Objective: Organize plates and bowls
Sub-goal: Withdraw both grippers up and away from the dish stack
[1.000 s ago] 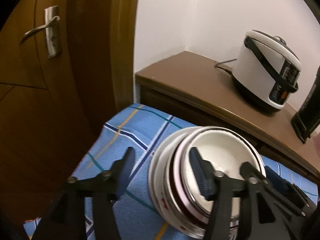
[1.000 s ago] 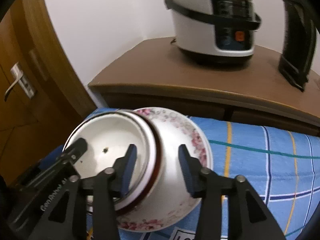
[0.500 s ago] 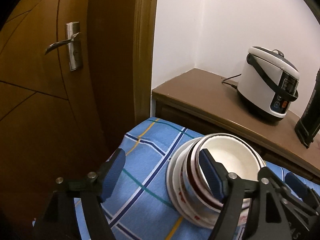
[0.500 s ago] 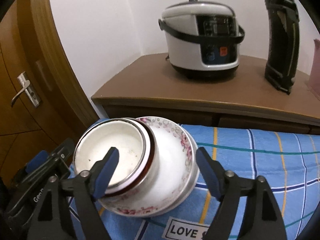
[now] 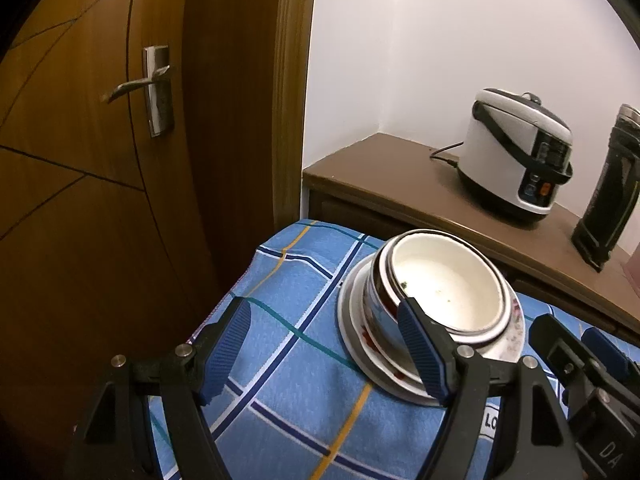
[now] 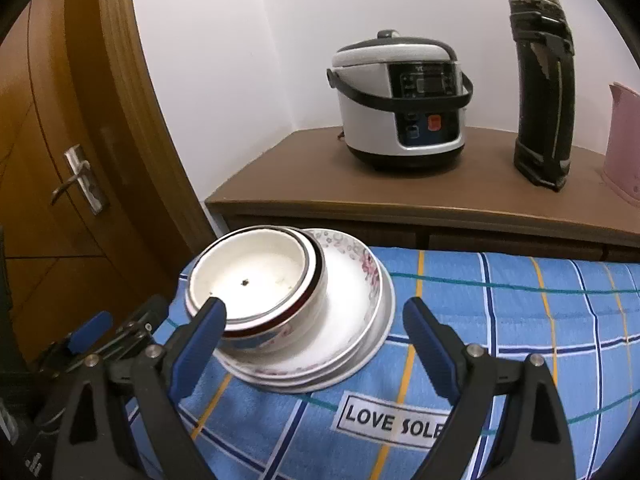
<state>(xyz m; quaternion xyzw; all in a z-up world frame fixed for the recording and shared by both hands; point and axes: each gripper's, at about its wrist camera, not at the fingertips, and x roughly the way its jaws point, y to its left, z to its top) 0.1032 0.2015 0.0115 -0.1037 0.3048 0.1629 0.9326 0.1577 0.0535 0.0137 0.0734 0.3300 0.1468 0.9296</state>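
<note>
A stack of dishes stands on the blue checked tablecloth (image 6: pixel 520 304). White bowls (image 6: pixel 256 284) with dark red rims are nested and sit on flowered plates (image 6: pixel 360 292). The stack also shows in the left wrist view, bowls (image 5: pixel 444 284) on plates (image 5: pixel 372 356). My left gripper (image 5: pixel 324 344) is open and empty, just in front and left of the stack. My right gripper (image 6: pixel 316 340) is open and empty, its fingers apart in front of the stack, not touching it.
A brown wooden cabinet (image 6: pixel 400 196) behind the table holds a white rice cooker (image 6: pixel 400 108), a black thermos (image 6: pixel 542 80) and a pink jug (image 6: pixel 624 140). A wooden door (image 5: pixel 100 160) with a metal handle is to the left. The table edge (image 5: pixel 236 280) falls off at left.
Both grippers opened and drew back from the bowls and plates. The stack now stands free on the cloth.
</note>
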